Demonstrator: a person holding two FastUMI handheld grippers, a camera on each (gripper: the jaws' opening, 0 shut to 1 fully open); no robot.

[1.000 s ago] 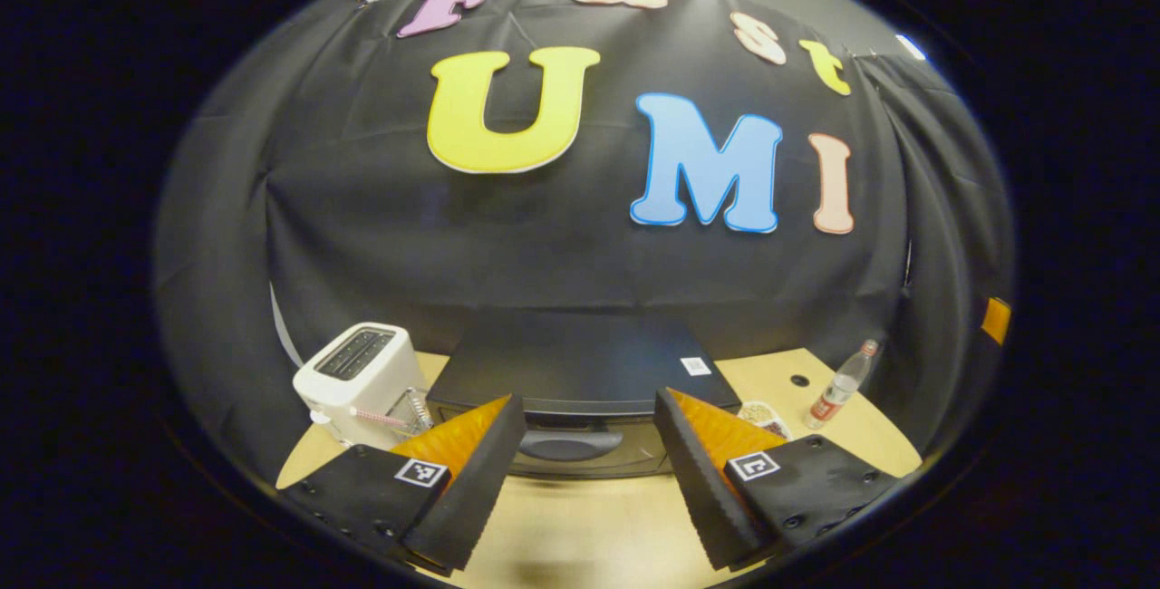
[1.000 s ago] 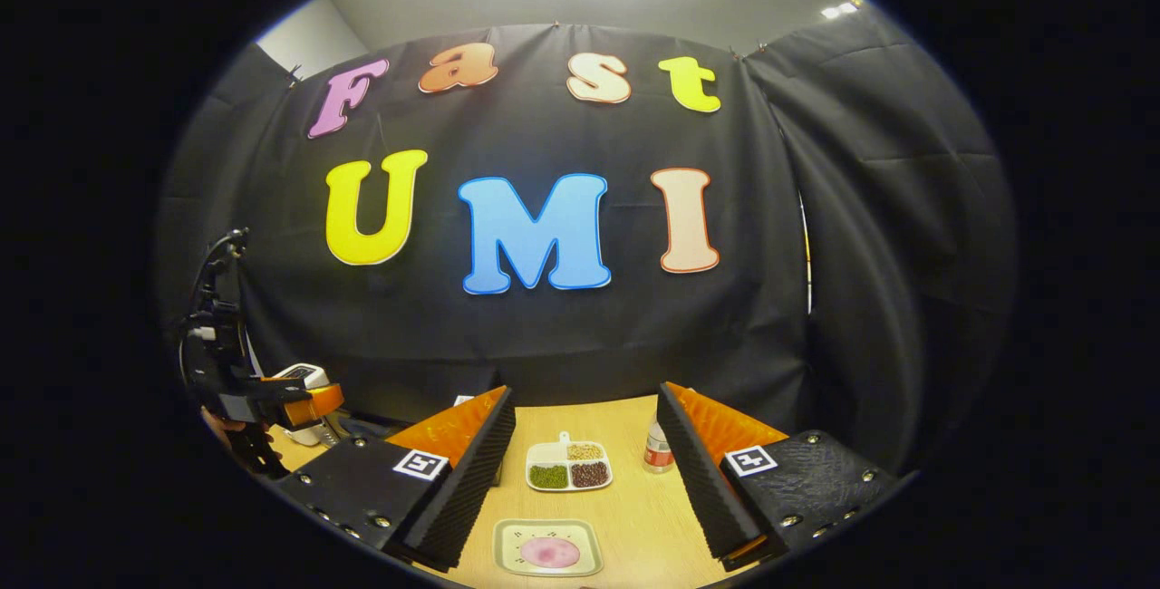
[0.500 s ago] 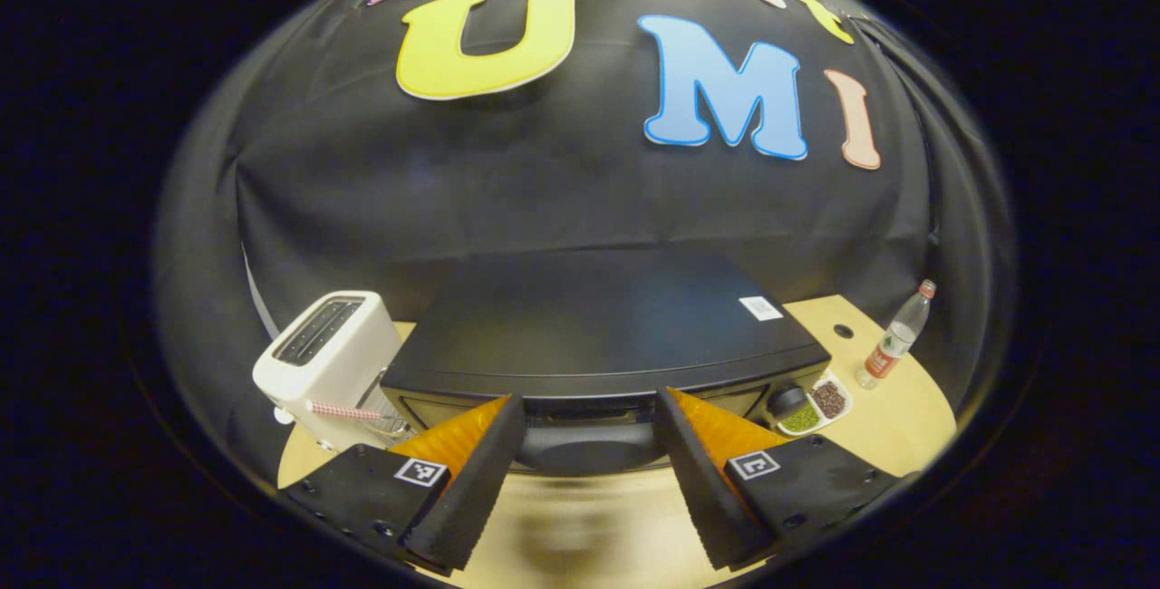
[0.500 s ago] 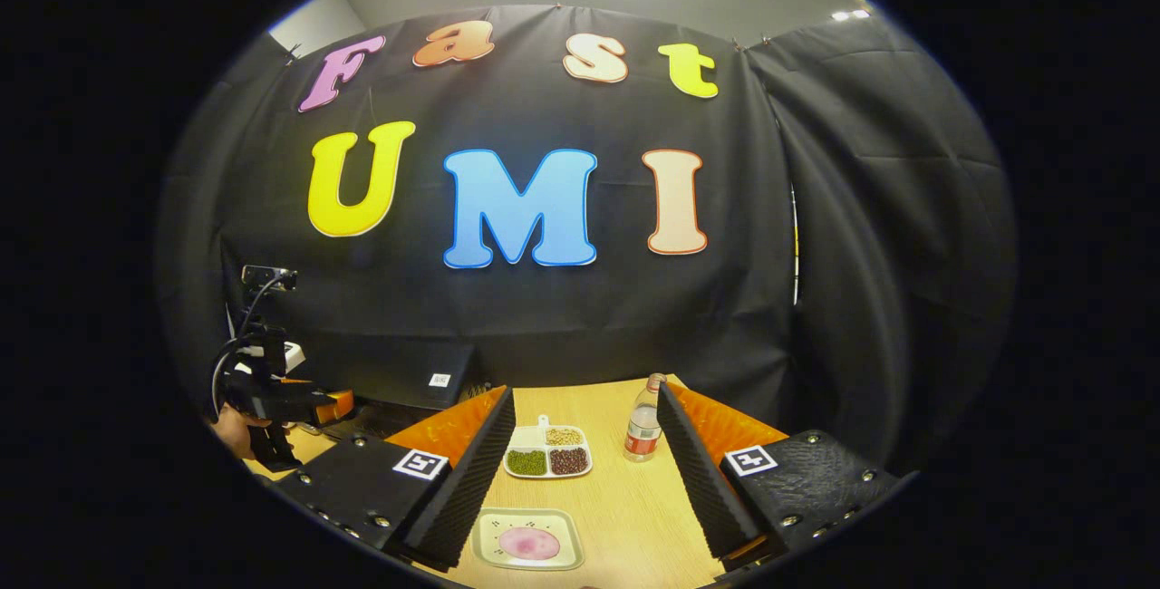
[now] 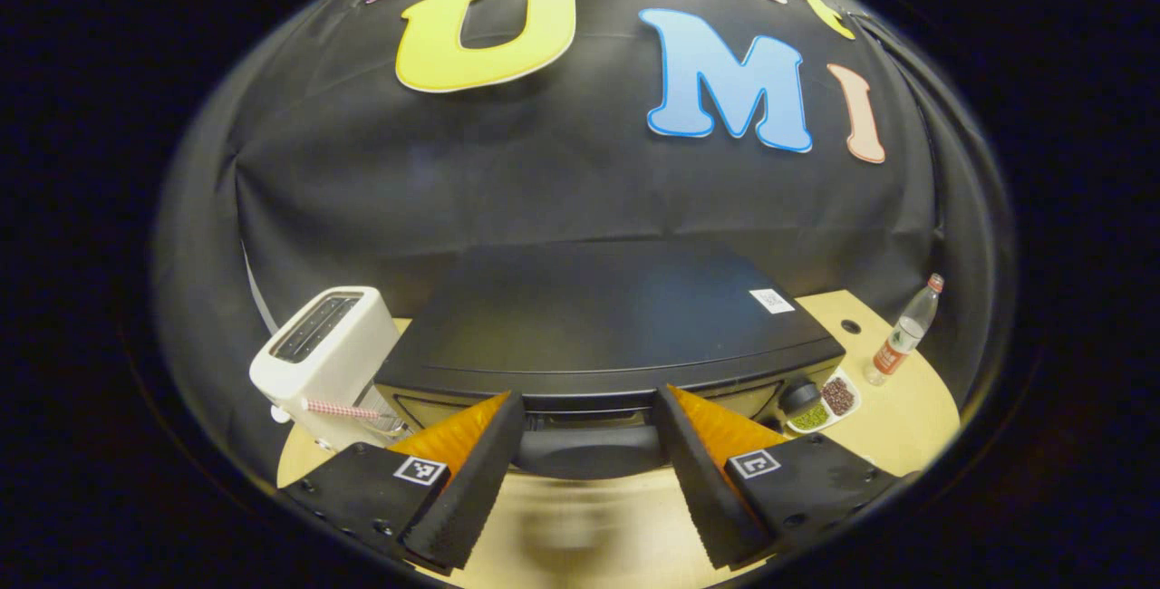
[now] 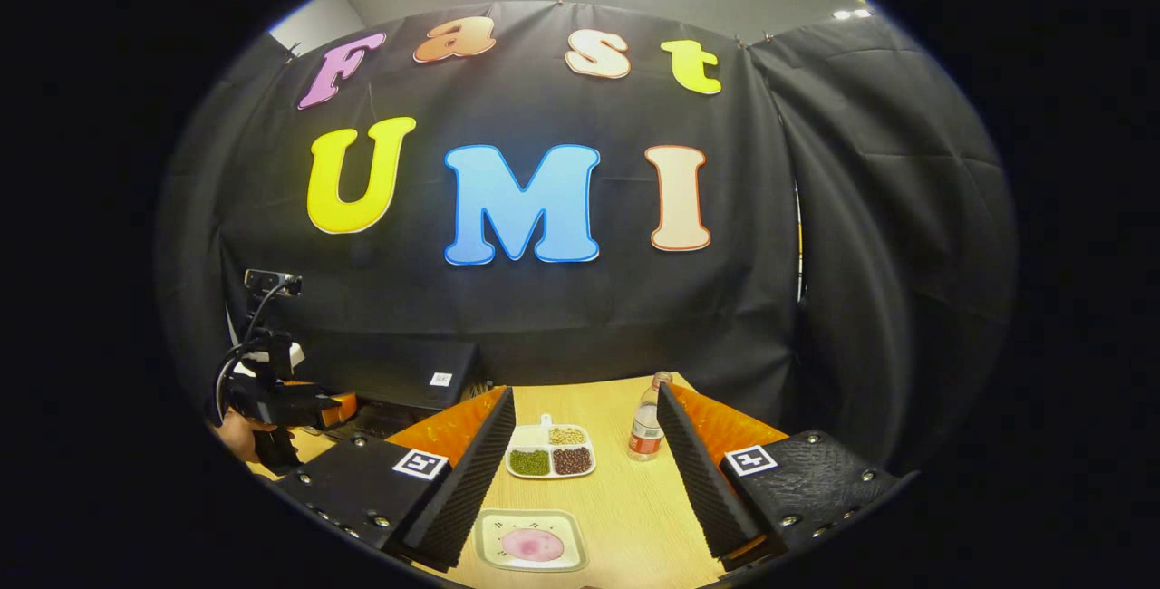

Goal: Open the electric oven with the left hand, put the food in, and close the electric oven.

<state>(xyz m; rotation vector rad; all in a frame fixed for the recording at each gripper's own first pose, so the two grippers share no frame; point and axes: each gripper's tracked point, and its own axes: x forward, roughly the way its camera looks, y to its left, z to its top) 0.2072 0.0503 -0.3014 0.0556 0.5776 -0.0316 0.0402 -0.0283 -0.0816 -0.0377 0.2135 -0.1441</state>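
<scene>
- The big black electric oven [image 5: 607,326] sits at the back of the light wooden tabletop [image 5: 906,417], close to the black cloth wall. Its door is shut.
- The left gripper [image 5: 589,471] is right in front of the oven door. Its jaws are wide open, one on each side of the dark curved oven handle [image 5: 589,451]. I cannot tell if they touch the handle.
- A white toaster [image 5: 317,362] stands just beside the oven, near the left edge of the tabletop.
- In the left gripper view, a white split dish of green and dark beans [image 5: 820,394] peeks out by the oven's right front corner. A clear plastic bottle with a red cap [image 5: 902,335] stands further off, near the right edge of the tabletop.
- The right gripper [image 6: 584,480] is held above the tabletop, well apart from the oven. Its jaws are wide open and hold nothing.
- Under the right gripper, near the front edge, lies a pale square plate with round pink food [image 6: 531,542] on it. Nothing touches it.
- Behind that plate are the split dish and the bottle, side by side.
- In the right gripper view, the left gripper shows far off at the left, with a person's hand [image 6: 237,433] around its grip.
</scene>
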